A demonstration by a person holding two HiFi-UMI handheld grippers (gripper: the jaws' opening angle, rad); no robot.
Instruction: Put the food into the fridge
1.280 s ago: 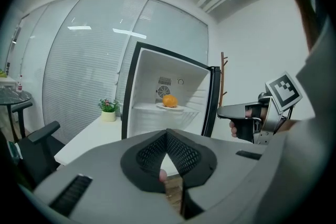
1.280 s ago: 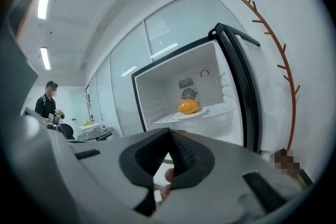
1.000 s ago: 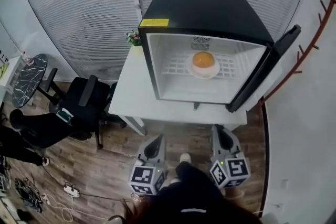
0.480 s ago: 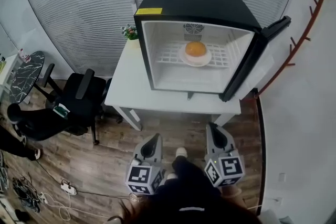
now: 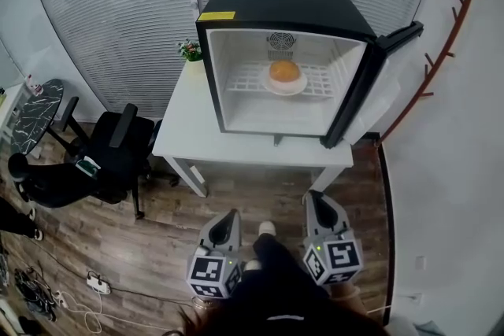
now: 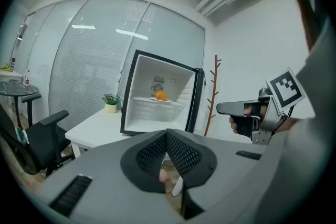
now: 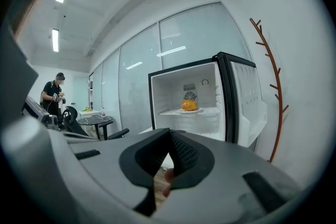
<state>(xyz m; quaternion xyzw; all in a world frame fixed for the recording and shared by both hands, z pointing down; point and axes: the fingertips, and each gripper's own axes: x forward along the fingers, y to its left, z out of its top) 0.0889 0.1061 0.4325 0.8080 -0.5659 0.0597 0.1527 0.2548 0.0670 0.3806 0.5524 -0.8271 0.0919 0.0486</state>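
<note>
- Head view: the fridge (image 5: 283,4) stood on the white desk (image 5: 185,134) in the upper middle of the frame, with its door (image 5: 370,86) swung open to the right. The food (image 5: 284,70), round and orange, sat on a white plate (image 5: 285,88) on the wire shelf (image 5: 244,81) inside.
- Compared with a second earlier, the fridge and desk lay higher in the frame and looked smaller. More wooden floor (image 5: 260,197) showed between the desk's near edge and the two tools. The food had kept its place on the plate.
- The left tool (image 5: 230,215) and the right tool (image 5: 318,197) sat at the bottom of the frame, lower than before. Both pointed towards the desk and were well apart from it. A black chair (image 5: 118,149) stood at the left, and a potted plant (image 5: 189,51) stood on the desk just left of the fridge.
- Left gripper view: the left tool's jaws were closed tip to tip with nothing between them. Beyond them the open fridge filled the middle of the frame, with the food on its shelf. A coat rack (image 6: 212,94) stood just right of the door, and the right tool showed near the right edge.
- Right gripper view: the right tool's jaws were likewise pressed together and empty. The open fridge stood in the middle of the frame with the food on its plate inside. A person (image 7: 54,93) stood far off at the left.
</note>
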